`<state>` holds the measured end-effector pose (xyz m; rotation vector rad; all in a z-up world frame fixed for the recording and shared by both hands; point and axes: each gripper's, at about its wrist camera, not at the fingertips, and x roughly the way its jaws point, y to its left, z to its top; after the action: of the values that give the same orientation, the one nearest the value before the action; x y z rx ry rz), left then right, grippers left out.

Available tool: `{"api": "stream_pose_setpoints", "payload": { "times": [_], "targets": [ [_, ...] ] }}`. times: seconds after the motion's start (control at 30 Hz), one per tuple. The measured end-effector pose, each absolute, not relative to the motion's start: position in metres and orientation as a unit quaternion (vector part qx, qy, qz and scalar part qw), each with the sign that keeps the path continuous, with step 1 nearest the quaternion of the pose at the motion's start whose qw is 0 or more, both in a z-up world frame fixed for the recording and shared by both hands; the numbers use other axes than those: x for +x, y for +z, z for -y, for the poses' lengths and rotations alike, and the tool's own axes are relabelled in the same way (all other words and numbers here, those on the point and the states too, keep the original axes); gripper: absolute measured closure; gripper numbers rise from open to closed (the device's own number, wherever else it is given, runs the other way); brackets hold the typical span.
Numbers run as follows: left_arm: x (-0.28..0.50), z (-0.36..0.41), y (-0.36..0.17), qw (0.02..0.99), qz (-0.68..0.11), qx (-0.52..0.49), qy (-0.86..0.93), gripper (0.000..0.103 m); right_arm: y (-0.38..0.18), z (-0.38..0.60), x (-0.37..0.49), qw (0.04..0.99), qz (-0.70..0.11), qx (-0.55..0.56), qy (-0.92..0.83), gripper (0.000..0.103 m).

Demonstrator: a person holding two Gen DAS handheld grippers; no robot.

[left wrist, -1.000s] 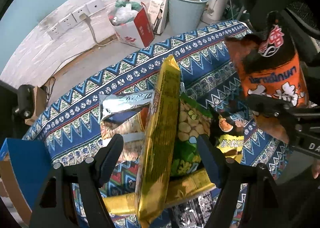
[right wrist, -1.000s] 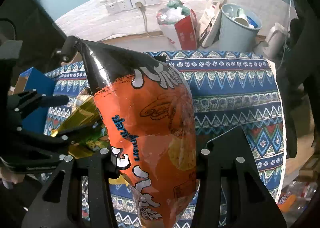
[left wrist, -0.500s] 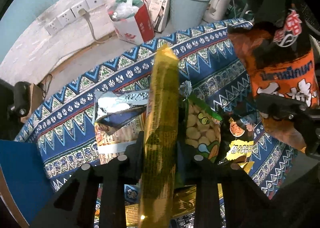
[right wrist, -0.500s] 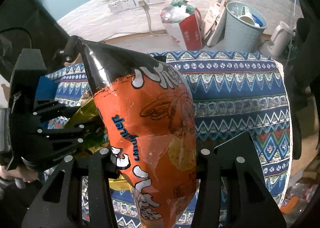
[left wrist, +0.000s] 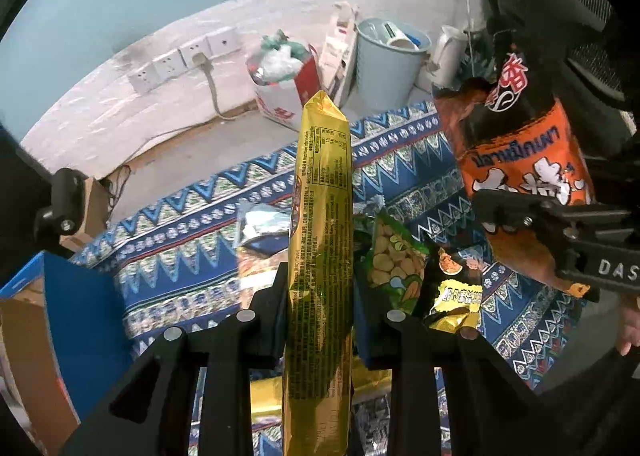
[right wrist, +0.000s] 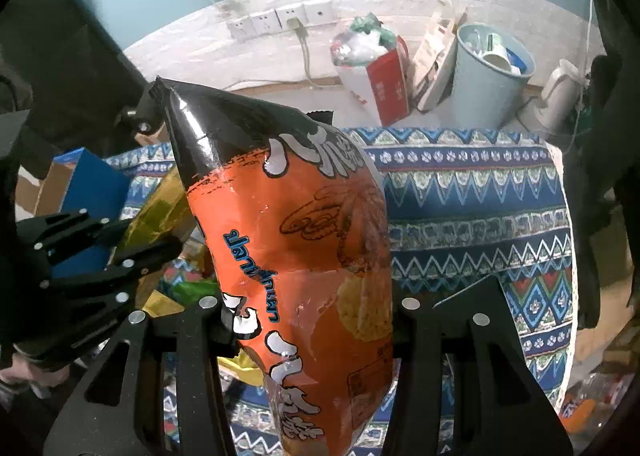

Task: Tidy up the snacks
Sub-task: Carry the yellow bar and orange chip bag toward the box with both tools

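A: What is the left gripper [left wrist: 320,296] holding?

B: Its jaws are pinching a long gold foil packet [left wrist: 320,256] from both sides. The packet is standing upright between the black fingers, glossy and crinkled, with fine print running down its face, and its sealed top is rising above the patterned cloth [left wrist: 192,232].

A: And the right gripper [right wrist: 308,320]?

B: Its jaws are clamping an orange and black snack bag [right wrist: 296,248]. The bag is puffy and shiny, with white lettering, and its black sealed corner is tilting up toward the left. It is hanging above the table, not touching the cloth.

A: What is lying on the cloth below?

B: A loose pile of packets is sitting just behind the gold one: a green bag printed with nuts [left wrist: 394,268], a crumpled silver foil pouch [left wrist: 260,222], and a small black and yellow packet [left wrist: 456,292]. The cloth is woven-looking, with blue zigzag bands.

A: Anything at the edges?

B: A blue cardboard box [left wrist: 76,320] is sitting at the left. Beyond the table, a pale blue bin [left wrist: 388,64] and a red and white paper bag [left wrist: 284,92] are standing on the floor by the white brick wall.
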<state>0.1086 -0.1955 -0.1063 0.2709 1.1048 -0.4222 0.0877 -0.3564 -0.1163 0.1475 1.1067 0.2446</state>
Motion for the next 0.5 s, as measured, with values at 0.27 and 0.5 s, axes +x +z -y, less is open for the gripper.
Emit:
{"api": "stream_pose_setpoints", "payload": {
  "times": [0.27, 0.5],
  "targets": [
    [0.095, 0.161, -0.075, 0.839, -0.502, 0.105, -0.183, 0.075, -0.090, 0.337, 0.084, 0.853, -0.501, 0.065, 0.128, 0.057],
    [0.083, 0.123, -0.053, 0.852, -0.490, 0.080, -0.167, 0.075, -0.069, 0.311, 0.079, 0.861, -0.484, 0.056, 0.147, 0.057]
  ]
}}
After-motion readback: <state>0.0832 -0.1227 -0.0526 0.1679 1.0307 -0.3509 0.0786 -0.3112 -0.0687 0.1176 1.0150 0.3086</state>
